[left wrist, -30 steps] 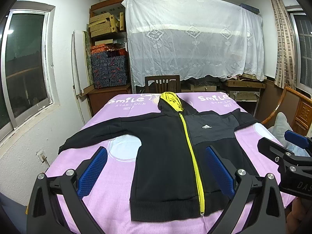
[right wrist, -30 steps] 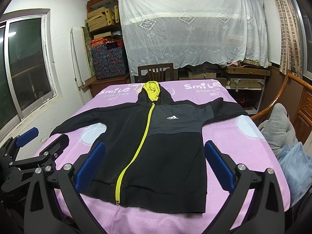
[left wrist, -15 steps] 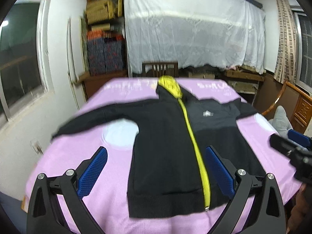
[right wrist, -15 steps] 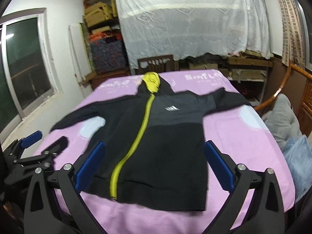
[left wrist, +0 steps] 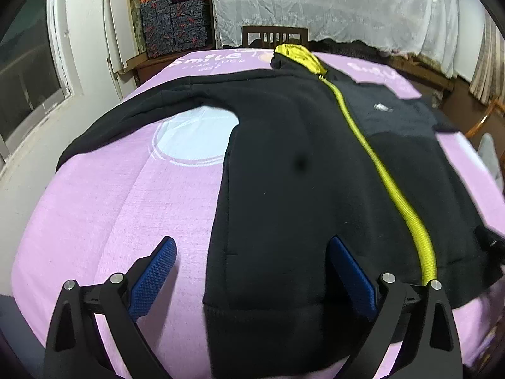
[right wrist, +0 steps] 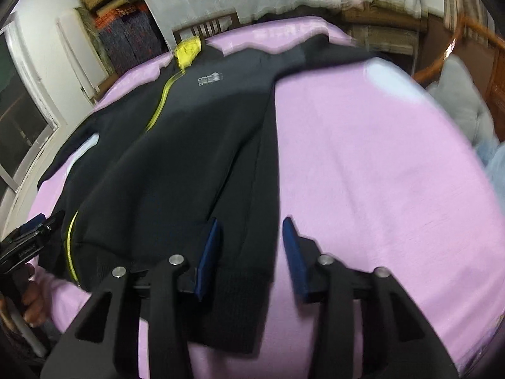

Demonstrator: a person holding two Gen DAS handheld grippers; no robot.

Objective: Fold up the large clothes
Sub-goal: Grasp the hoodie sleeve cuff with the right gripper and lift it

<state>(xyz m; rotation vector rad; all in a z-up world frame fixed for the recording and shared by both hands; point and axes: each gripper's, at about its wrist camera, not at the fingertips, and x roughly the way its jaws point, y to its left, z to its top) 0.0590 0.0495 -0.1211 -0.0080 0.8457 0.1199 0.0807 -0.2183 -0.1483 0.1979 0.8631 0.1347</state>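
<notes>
A black hoodie (left wrist: 284, 164) lies flat on a lilac bedsheet (left wrist: 120, 195), a white curtain (left wrist: 347, 3) at the frame's top. The left gripper (left wrist: 252, 268) stands spread wide over the hem. The right gripper (right wrist: 251, 252) is narrowing around the hem corner, its pads apparently not yet pressing.

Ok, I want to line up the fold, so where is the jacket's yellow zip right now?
In the left wrist view the yellow zip runs down the black jacket, from the hood at the far end to the near hem.

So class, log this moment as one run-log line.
hoodie: flat, zipped, on purple cloth | left gripper: open over hem corner | right gripper: closing astride other hem corner | grasp: not yet
</notes>
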